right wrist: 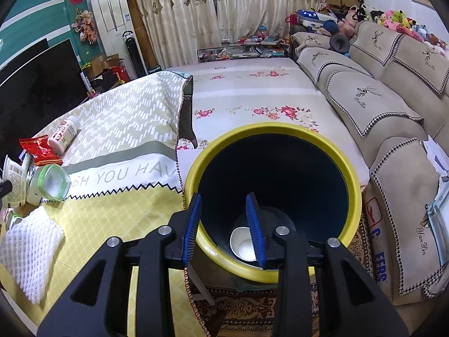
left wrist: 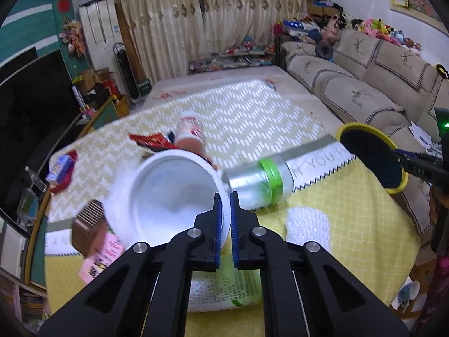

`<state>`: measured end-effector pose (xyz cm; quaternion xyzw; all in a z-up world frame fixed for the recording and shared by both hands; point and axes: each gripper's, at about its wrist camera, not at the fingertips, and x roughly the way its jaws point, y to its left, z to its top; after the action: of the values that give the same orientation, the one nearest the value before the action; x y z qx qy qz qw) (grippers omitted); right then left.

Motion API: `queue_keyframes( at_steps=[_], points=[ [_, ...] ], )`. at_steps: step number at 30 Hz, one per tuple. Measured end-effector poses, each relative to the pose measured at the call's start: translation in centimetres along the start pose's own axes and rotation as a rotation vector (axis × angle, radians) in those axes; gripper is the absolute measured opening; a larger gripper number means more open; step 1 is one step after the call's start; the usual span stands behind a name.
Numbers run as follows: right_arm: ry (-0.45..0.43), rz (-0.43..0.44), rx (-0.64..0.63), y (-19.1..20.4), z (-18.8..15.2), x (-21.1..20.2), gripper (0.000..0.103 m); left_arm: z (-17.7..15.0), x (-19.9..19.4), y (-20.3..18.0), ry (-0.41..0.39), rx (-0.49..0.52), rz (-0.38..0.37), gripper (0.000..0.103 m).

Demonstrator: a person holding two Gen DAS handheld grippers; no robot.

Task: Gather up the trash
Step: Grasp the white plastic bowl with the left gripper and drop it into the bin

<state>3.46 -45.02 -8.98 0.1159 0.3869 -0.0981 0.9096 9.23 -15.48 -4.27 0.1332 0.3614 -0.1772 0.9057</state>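
My left gripper (left wrist: 226, 196) is shut on the rim of a white paper cup (left wrist: 174, 191), which lies tipped with its empty mouth toward the camera. Touching the cup on the right lies a clear jar with a green lid (left wrist: 261, 182). Behind the cup are a pink-and-white bottle (left wrist: 190, 136) and a red wrapper (left wrist: 151, 140). My right gripper (right wrist: 223, 196) is shut on the near rim of a yellow-rimmed dark bin (right wrist: 355, 199), one finger outside and one inside. The bin is tilted beside the table edge. A small white cup (right wrist: 244, 244) lies at its bottom.
A white foam net (left wrist: 307, 227) lies on the yellow tablecloth (left wrist: 350, 224) near the front. A brown box (left wrist: 87, 224) and a pink carton (left wrist: 101, 255) sit left of the cup. A beige sofa (right wrist: 378, 106) runs along the right, and a dark television (left wrist: 28, 98) stands at left.
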Motion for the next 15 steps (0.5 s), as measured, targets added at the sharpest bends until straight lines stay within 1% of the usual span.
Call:
queue_keyframes(
  at_steps=[5,8,11,13,15],
  points=[
    [-0.025,0.005,0.004,-0.2,0.0,-1.1,0.032,0.9,-2.0,-0.7,-0.041,0.029,-0.006,0.006],
    [-0.048,-0.015,0.009,-0.8,-0.1,-2.0,0.032,1.6,-3.1,-1.9,-0.064,0.055,-0.027,0.006],
    [-0.071,-0.059,0.019,-1.8,-0.3,-2.7,0.032,2.3,-4.1,-3.7,-0.089,0.082,-0.067,0.006],
    [-0.081,-0.102,0.033,-3.0,-0.6,-3.2,0.032,3.3,-4.6,-5.4,-0.105,0.112,-0.104,0.006],
    [-0.079,-0.121,0.050,-4.1,-0.9,-3.2,0.032,4.2,-4.8,-7.3,-0.121,0.140,-0.139,0.006]
  ],
)
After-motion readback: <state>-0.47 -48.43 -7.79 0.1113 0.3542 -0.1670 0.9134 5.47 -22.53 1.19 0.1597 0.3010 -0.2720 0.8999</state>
